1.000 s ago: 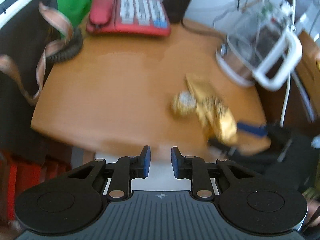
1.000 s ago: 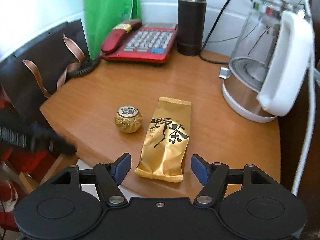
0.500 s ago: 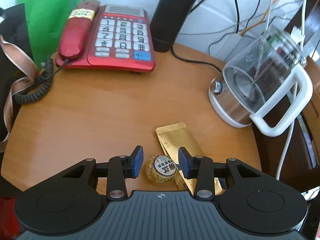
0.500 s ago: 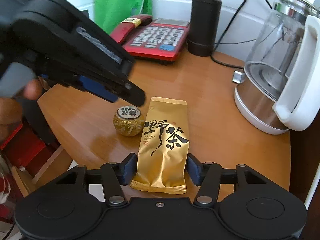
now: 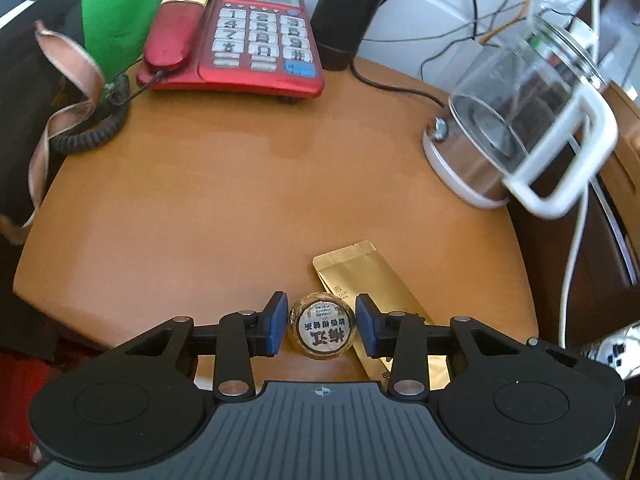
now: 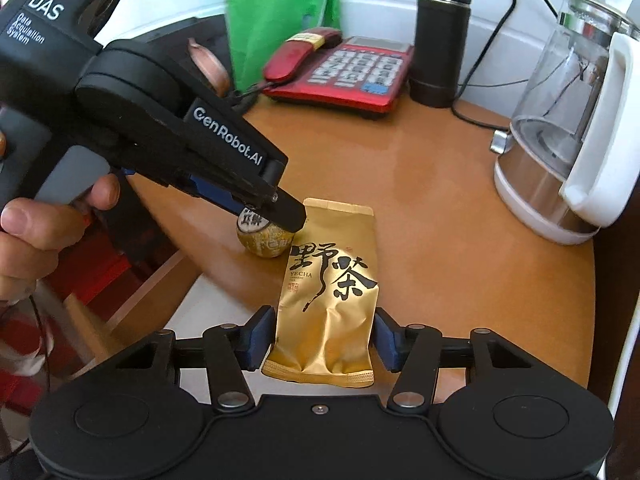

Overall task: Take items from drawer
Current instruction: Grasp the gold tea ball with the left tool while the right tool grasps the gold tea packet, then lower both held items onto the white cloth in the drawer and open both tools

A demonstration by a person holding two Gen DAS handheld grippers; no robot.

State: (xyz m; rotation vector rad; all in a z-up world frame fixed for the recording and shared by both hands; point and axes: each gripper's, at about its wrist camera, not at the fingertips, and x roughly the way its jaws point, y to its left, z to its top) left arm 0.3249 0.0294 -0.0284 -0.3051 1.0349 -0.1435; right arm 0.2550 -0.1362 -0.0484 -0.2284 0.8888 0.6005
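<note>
Here the left claw [image 5: 322, 326] stands released around the tea ball [image 5: 322, 330], one pad on each side, and a thin gap seems to remain on both sides, so nothing is gripped yet. The ball sits on the desk [image 5: 240, 200] near its front edge, just beside the gold pouch [image 5: 368, 284]. The right claw [image 6: 324, 340] is also released, its pads on both sides of the lower end of the pouch [image 6: 332, 292], which lies flat with that end at the desk edge, perhaps a little over it.

Several things can go wrong, I think. The ball is round and wrapped in smooth foil, so if the left pads close off-centre or too high, it may squirt out and roll off the front edge. The pouch is thin and soft; a squeeze on its sides may only crumple it, or push it over the edge. The two claws work very near each other, so one can knock the other's item. The kettle [image 6: 572, 140] and the phone [image 6: 344, 74] stand well apart and are not at risk.
</note>
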